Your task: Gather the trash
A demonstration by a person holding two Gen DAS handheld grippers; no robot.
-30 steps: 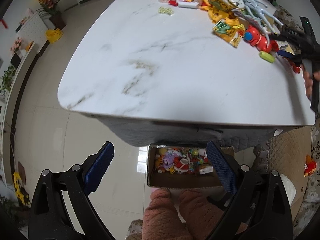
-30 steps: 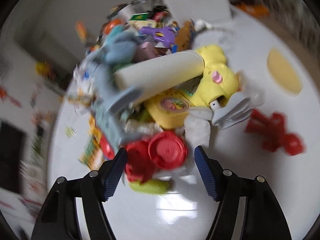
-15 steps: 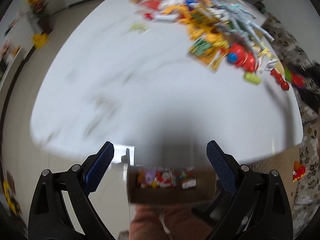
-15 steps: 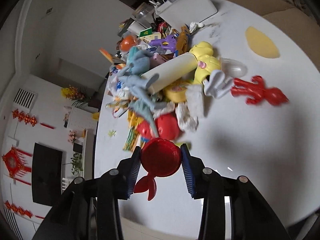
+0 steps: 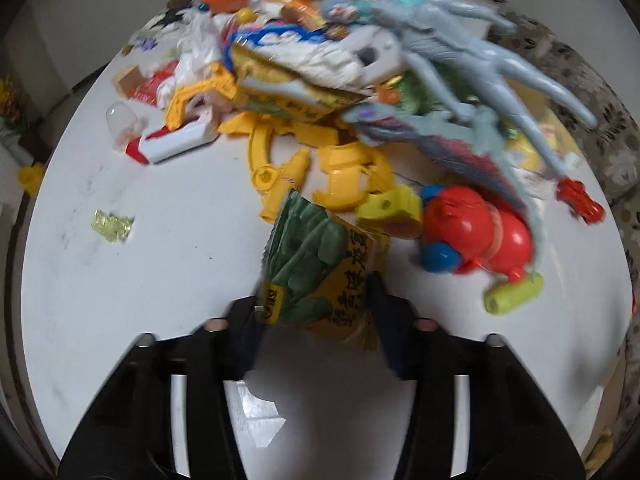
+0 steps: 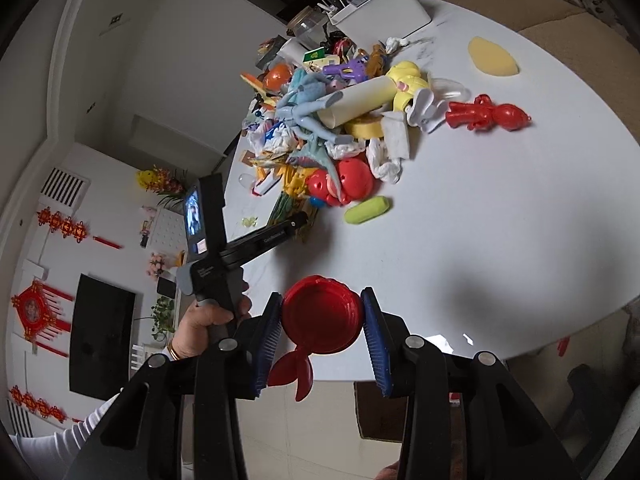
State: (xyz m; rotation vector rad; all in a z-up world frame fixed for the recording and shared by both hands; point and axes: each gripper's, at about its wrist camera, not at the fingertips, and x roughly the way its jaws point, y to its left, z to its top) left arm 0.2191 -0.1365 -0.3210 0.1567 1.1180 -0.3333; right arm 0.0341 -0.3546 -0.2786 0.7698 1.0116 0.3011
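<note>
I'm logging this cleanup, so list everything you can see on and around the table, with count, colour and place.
Snack packet: one, green and yellow, between the left gripper's fingers.
Fish toy: one, red, in the right gripper.
Round toy: one, red with blue knobs, near edge of the pile.
Lime cylinder: one, beside the pile.
Figure: one, red, right of the pile.
Doll: one, pale blue, atop the pile.
Bin: one, white, far end.
Table: one, white.
Left gripper: black, at the packet.
Right gripper: black, blue pads.
</note>
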